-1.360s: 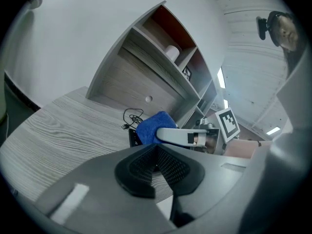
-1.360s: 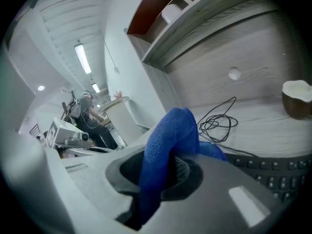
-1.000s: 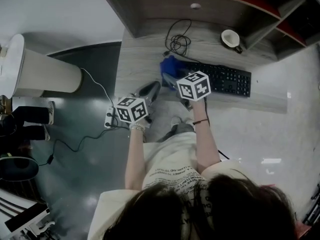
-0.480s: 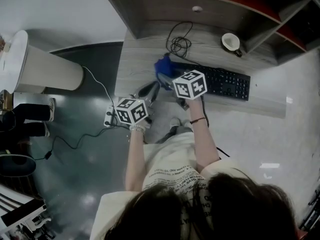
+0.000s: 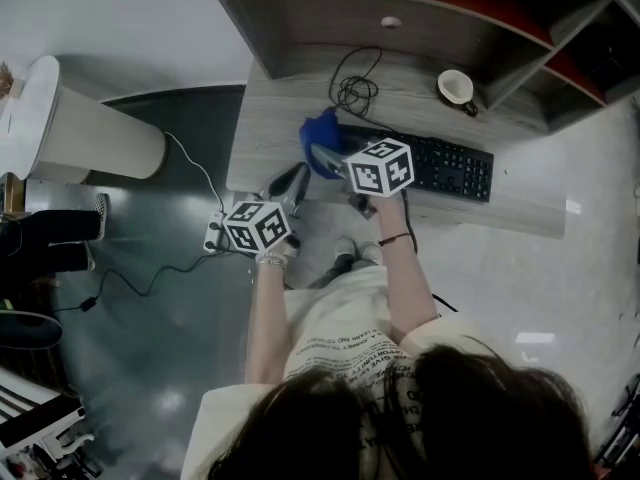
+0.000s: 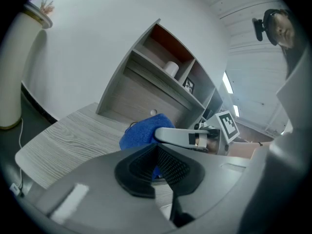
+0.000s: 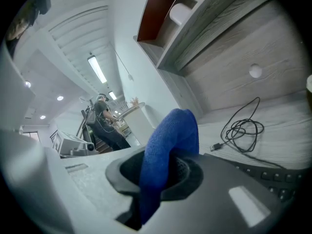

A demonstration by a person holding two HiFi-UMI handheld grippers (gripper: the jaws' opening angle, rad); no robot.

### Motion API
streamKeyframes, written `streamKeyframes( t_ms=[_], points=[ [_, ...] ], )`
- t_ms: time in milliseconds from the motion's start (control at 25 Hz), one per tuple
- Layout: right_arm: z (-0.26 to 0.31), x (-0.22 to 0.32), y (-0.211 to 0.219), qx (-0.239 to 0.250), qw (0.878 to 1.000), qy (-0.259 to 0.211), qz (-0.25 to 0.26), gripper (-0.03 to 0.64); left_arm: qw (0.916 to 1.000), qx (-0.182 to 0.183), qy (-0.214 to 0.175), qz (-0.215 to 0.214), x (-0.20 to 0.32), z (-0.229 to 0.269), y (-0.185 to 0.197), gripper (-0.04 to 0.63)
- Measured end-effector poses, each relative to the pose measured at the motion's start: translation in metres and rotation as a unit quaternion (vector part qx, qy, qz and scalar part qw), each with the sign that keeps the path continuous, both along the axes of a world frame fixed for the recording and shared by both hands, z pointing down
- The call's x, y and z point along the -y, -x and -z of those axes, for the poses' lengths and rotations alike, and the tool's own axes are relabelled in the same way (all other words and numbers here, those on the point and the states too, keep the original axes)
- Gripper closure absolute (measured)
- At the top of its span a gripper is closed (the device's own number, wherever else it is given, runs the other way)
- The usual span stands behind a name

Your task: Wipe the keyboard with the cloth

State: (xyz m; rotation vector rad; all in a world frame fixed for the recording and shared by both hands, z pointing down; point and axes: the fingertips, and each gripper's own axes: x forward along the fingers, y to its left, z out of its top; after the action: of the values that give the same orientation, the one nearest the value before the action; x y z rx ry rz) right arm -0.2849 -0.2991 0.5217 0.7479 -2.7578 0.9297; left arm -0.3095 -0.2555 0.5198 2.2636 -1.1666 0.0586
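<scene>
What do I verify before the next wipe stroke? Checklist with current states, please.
1. Blue cloth clamped in right gripper jaws: ok.
2. Left gripper shut, empty, short of the keyboard: ok.
3. Cloth pressed onto the keys: cannot tell; it sits at the keyboard's left end.
4. Coiled cable off the keys, behind the keyboard: ok.
5. Cup apart from the keyboard: ok.

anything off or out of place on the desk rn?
Nothing is spilled or damaged. The one oddity is the cable, which lies coiled behind the keyboard with its plug end loose on the desk. The cloth sits bunched in the right gripper, not spread flat.
</scene>
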Motion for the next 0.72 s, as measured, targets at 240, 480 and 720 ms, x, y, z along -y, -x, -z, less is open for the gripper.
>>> streamKeyframes(
  t_ms=[240, 480, 720],
  points=[
    [0.017, -0.003, -0.004, 0.006, 1.0, -0.026, 0.012, 0.558, 0.9997, -0.006, -0.015, 0.016, -0.001, 0.013, 0.004, 0.591],
    [0.039, -0.001, -0.01, 0.016, 0.998, -0.057, 0.01, 0.558, 0.9992, -0.004, -0.036, 0.017, 0.002, 0.029, 0.001, 0.591],
    [0.061, -0.001, -0.021, 0.027, 0.996, -0.085, -0.001, 0.558, 0.9986, -0.005, -0.051, 0.015, 0.001, 0.043, -0.003, 0.591]
  ],
)
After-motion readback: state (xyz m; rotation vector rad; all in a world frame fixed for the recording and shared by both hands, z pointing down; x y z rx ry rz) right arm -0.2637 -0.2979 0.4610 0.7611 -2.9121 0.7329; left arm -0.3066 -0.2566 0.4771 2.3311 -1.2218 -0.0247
